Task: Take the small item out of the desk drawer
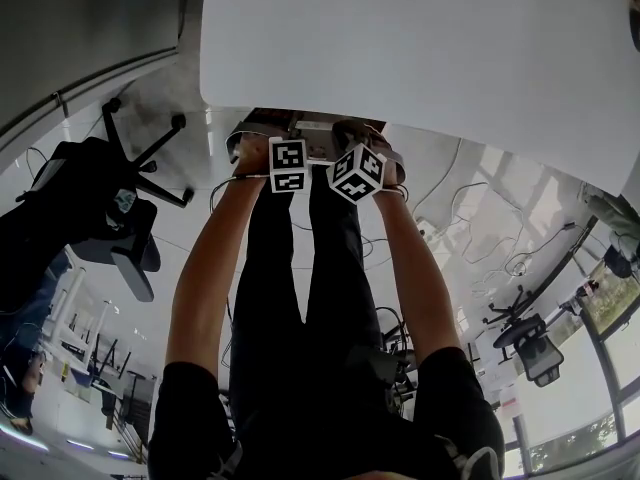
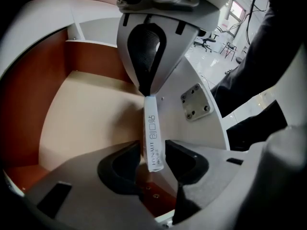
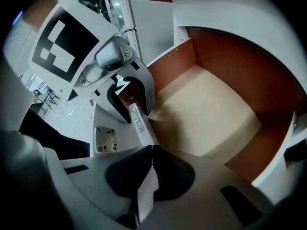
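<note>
While right gripper [image 3: 149,150] pinches strip [image 3: 139,124]: beige drawer bottom [image 3: 206,119], glossy floor [image 1: 420,163].

My left gripper [image 2: 152,153] is matt grey plastic with dull black pads. The packet [image 2: 151,128] looks like smooth white printed paper. The drawer [image 2: 86,121] has a matt beige floor and reddish-brown wood-look walls. The screwed plate [image 2: 195,101] is dull metal.
</note>
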`<state>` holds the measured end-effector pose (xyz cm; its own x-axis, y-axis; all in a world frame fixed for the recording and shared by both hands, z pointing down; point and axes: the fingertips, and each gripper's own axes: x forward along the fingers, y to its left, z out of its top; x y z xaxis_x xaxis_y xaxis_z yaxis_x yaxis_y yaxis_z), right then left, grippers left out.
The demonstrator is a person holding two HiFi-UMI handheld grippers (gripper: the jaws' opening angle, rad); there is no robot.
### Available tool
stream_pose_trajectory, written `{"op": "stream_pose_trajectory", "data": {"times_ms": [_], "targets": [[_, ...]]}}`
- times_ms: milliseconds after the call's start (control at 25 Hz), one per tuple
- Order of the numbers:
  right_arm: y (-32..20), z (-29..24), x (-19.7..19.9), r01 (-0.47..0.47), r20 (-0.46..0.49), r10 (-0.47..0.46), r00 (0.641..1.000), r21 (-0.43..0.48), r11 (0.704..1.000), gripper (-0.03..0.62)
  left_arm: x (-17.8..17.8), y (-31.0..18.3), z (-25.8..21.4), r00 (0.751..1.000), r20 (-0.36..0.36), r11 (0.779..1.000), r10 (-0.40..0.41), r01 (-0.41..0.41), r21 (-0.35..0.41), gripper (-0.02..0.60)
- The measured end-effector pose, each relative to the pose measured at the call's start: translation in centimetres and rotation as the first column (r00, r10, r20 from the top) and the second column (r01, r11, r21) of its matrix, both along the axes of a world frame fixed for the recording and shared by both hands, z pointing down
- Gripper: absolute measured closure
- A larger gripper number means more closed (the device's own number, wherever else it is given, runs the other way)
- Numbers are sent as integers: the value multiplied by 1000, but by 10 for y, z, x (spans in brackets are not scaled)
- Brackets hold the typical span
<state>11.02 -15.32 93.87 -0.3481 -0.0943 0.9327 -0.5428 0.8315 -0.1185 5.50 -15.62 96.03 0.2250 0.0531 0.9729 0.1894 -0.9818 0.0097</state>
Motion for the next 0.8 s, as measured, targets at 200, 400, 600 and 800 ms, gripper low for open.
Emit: {"op": "stream_pose_trajectory", "data": {"times_ms": [200, 400, 600, 800], "targets": [[1, 0, -2, -12, 6, 12, 1000, -8, 1000, 566, 2, 3, 6, 1000, -13, 1000, 7, -7, -2, 474], [4, -1, 1, -24, 5, 24, 1000, -15, 1000, 565, 3, 4, 5, 1000, -22, 1000, -5, 5, 14, 486], [1, -24, 6, -88, 24, 87, 996, 10, 996, 565, -4, -3, -5, 999, -33, 997, -30, 32, 71, 489], [6, -72, 12, -171, 47, 169, 984, 37, 985, 565, -18, 6, -35, 991, -37, 987, -130, 133, 92, 491]]}}
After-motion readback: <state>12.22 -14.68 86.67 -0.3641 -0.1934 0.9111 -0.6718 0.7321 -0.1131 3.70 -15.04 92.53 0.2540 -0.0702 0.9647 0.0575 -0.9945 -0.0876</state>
